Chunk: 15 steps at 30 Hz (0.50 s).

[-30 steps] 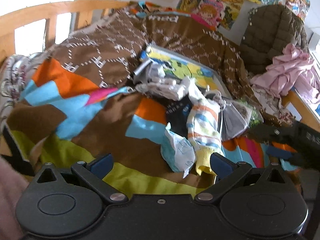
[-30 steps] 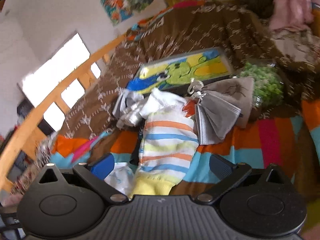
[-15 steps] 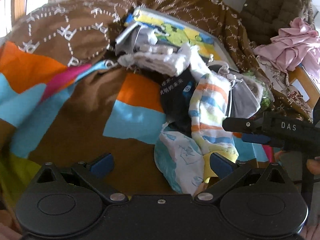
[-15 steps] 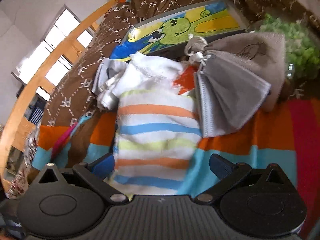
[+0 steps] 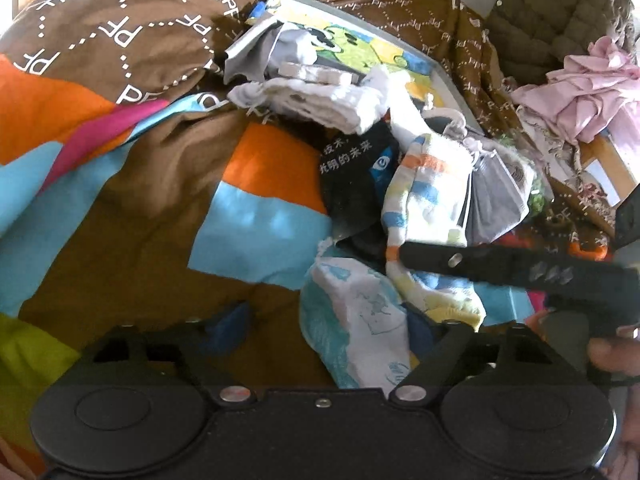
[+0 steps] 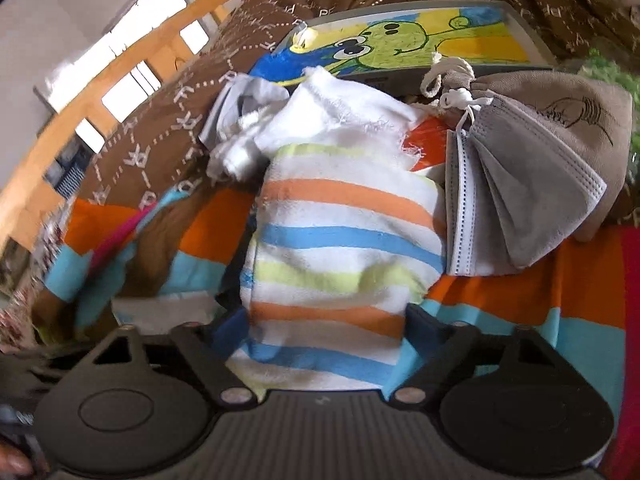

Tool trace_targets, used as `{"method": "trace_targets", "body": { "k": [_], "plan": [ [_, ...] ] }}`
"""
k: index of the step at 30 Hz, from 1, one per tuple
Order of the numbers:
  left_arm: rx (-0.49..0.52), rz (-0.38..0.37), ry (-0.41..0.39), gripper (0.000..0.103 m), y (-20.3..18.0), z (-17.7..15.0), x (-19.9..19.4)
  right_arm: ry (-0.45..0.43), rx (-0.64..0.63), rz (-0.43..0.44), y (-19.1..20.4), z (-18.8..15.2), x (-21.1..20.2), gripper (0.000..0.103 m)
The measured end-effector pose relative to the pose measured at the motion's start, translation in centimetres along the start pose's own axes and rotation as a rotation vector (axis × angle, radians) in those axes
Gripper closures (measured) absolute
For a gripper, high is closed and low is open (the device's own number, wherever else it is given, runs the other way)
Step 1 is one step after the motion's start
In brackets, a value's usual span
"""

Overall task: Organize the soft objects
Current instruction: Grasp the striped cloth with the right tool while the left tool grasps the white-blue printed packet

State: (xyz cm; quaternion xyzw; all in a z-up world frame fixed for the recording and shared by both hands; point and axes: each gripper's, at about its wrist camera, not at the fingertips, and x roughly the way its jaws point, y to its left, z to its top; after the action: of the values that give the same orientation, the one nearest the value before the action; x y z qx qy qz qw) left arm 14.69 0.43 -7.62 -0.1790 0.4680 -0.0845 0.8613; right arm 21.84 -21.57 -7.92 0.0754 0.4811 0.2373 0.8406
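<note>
Patchwork bed quilt point(image 5: 132, 216); both jaws closing: right around striped sock point(image 6: 340, 248), left around pale cloth point(image 5: 360, 328)

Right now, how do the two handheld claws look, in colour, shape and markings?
Both are black plastic. The left claw has a smooth body with two round discs, two angled arms on silver rivets, and dark blue pads on the fingers. The right claw has the same build, but its body is ribbed. From the left camera, its long black finger shows a silver rivet and three small diamond marks.
</note>
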Motion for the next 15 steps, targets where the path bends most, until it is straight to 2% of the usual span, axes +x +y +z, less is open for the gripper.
{"method": "trace_targets", "body": {
  "k": [2, 4, 8, 10, 12, 15],
  "plan": [
    [-0.018, -0.018, -0.008, 0.039, 0.3, 0.1, -0.2, -0.003, -0.032, -0.014, 0.4, -0.1, -0.1, 0.026],
    [-0.039, -0.04, -0.013, 0.053, 0.6, 0.1, -0.3, -0.007, -0.054, -0.025, 0.6, -0.3, -0.5, 0.04],
    [-0.058, -0.062, -0.022, 0.058, 0.8, 0.0, -0.6, -0.004, -0.071, -0.027, 0.9, -0.6, -0.7, 0.062],
    [-0.055, -0.076, -0.036, 0.061, 0.7, -0.1, -0.9, -0.006, -0.078, -0.026, 1.0, -0.7, -0.8, 0.078],
    [-0.035, -0.092, -0.064, 0.063, 0.3, -0.1, -1.4, -0.02, -0.087, -0.031, 1.0, -0.8, -1.2, 0.084],
    [0.02, -0.092, -0.125, 0.065, -0.5, -0.3, -2.3, -0.062, -0.125, -0.04, 1.5, -1.1, -2.3, 0.086]
  ]
}}
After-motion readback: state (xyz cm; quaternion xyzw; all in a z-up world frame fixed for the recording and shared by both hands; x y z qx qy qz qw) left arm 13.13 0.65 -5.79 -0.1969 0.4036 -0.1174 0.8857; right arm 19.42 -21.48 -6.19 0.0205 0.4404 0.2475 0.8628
